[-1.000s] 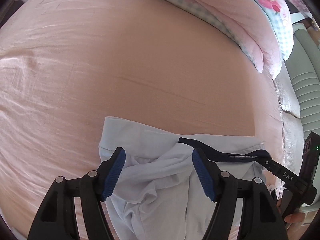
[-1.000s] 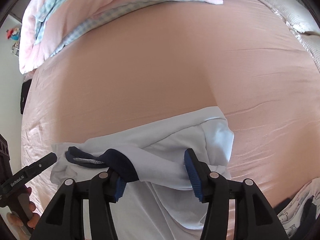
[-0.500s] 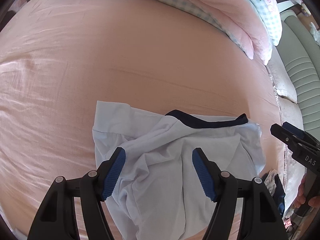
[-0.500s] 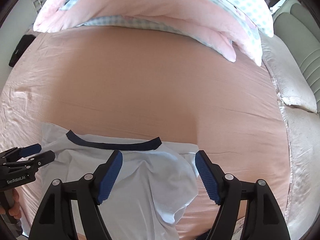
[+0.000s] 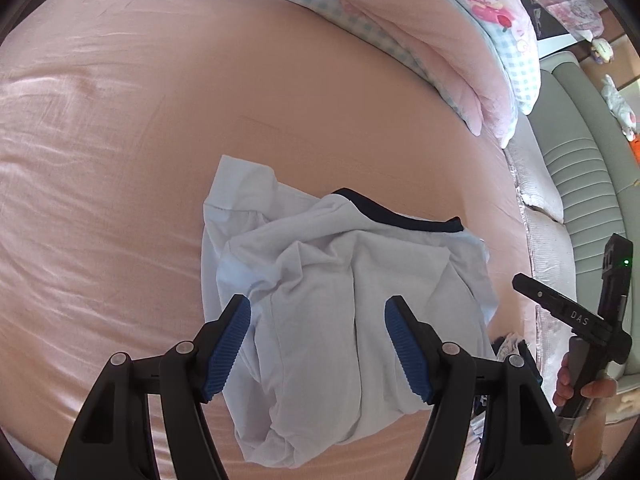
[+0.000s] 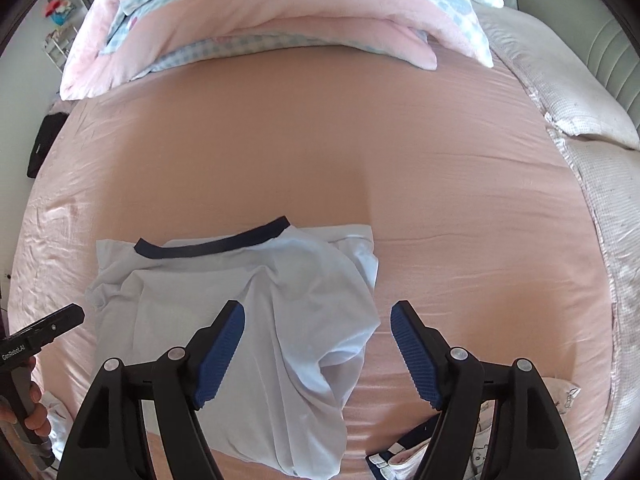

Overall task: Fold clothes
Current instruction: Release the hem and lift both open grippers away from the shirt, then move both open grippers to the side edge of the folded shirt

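A pale blue shirt with a dark collar lies rumpled and partly folded on the pink bed, near its front edge. The left gripper hangs above the shirt, jaws apart, nothing between the pads. The right gripper is likewise spread and empty over the shirt's right edge. A folded quilt lies across the far side of the bed.

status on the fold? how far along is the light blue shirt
Done: the light blue shirt lies on the pink sheet, roughly doubled over, navy collar at its far edge. In hand: nothing; the left gripper and right gripper hover with jaws open and empty. Left: it is rumpled, so smoothing and tighter folds.
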